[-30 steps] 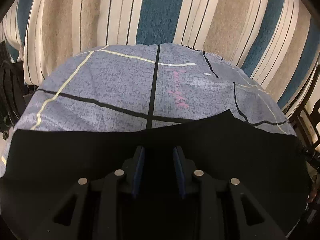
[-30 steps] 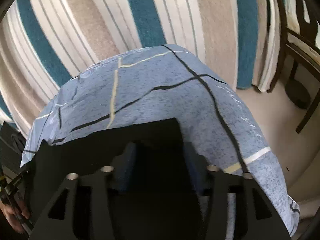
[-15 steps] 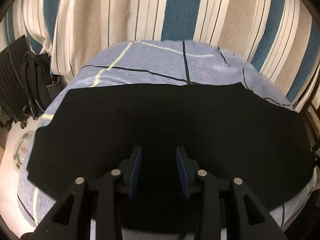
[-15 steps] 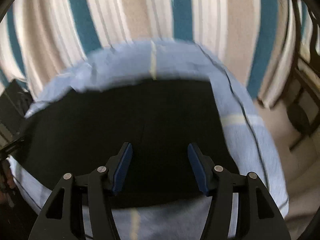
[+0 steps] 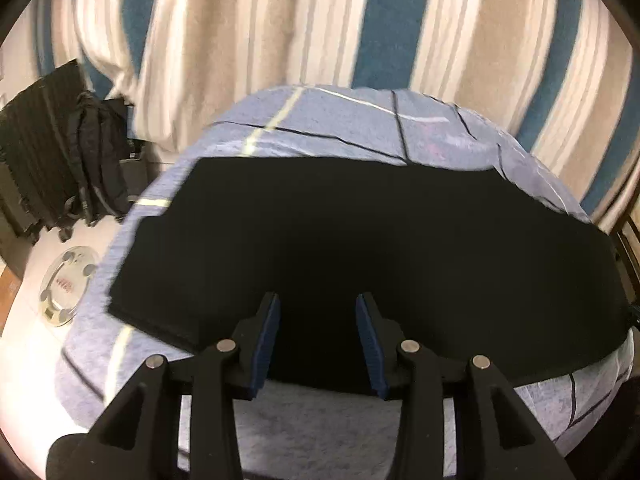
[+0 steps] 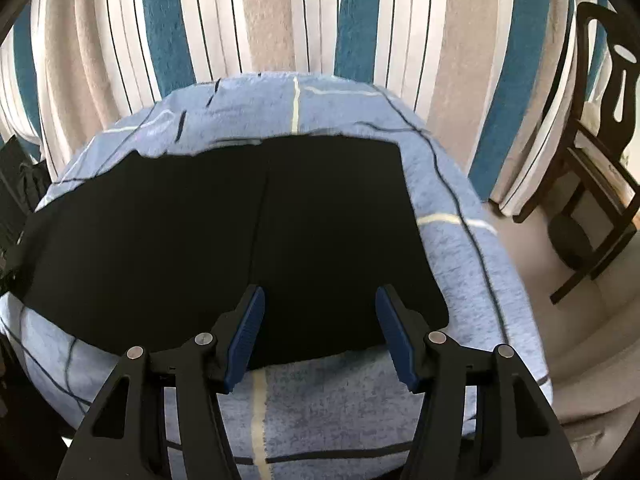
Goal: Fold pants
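Black pants (image 5: 360, 240) lie flat as a wide folded band across a blue cloth-covered table (image 5: 320, 420). In the right wrist view the pants (image 6: 200, 240) show a straight seam down the middle and a squared right end. My left gripper (image 5: 318, 304) hovers over the near edge of the pants, its jaws opening with nothing pinched between the blue pads. My right gripper (image 6: 320, 294) hangs over the pants' near right part, open wide, holding nothing.
Striped blue, beige and white curtains (image 5: 320, 20) hang behind the table. A black bag (image 5: 96, 160) and a round glass scale (image 5: 68, 284) sit on the floor at the left. A dark wooden chair (image 6: 600, 160) stands at the right.
Both grippers have pulled back toward the near table edge, so more of the pants and the near cloth now shows. The left jaws have spread wider.
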